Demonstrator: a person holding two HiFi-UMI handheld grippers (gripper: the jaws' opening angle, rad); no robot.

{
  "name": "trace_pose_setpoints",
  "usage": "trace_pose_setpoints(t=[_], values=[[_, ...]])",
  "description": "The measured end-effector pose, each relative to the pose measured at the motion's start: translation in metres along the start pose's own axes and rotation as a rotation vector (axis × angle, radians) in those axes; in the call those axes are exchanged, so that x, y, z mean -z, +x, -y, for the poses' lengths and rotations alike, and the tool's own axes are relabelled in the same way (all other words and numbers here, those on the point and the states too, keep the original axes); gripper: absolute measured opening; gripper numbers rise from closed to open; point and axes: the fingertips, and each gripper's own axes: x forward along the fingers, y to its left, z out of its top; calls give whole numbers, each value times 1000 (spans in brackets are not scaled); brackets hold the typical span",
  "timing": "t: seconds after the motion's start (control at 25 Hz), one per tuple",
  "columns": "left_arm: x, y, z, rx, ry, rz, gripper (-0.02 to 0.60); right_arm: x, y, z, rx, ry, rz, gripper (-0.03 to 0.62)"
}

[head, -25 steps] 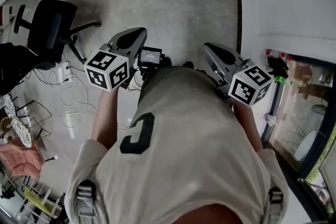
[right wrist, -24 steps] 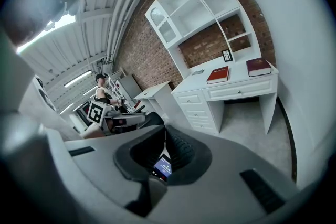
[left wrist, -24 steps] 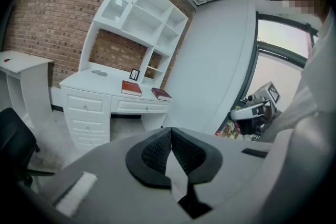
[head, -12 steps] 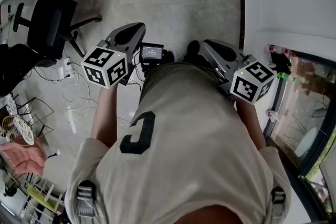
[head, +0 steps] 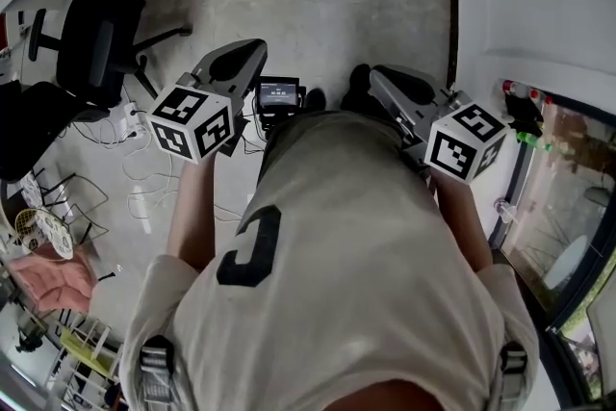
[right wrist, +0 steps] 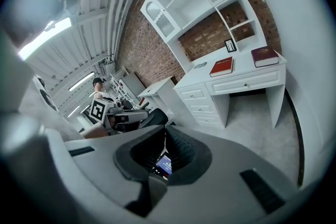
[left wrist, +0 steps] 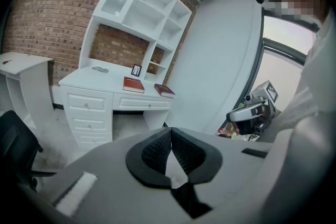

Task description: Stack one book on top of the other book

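Two books, flat on desk, not stacked.
On the white desk (left wrist: 92, 77) top, red book (left wrist: 134, 84) lay flat, cover up, near the middle; darker maroon book (left wrist: 165, 91) lay flat beside it twd the right end, the two apart, edges not touching.

- You faced a white desk (left wrist: 86, 83) with drawers, under a shelf unit (left wrist: 152, 13).
- A black office chair (head: 91, 53) stood at your left.
- Cables (head: 135, 178) lay on the floor.
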Motion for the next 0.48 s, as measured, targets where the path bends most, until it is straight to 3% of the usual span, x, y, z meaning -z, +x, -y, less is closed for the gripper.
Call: trace_pose_setpoints(t=[0.48], values=[[-22,38,3,16,0,-13,5,-21,-4,37,19,46,12,6]])
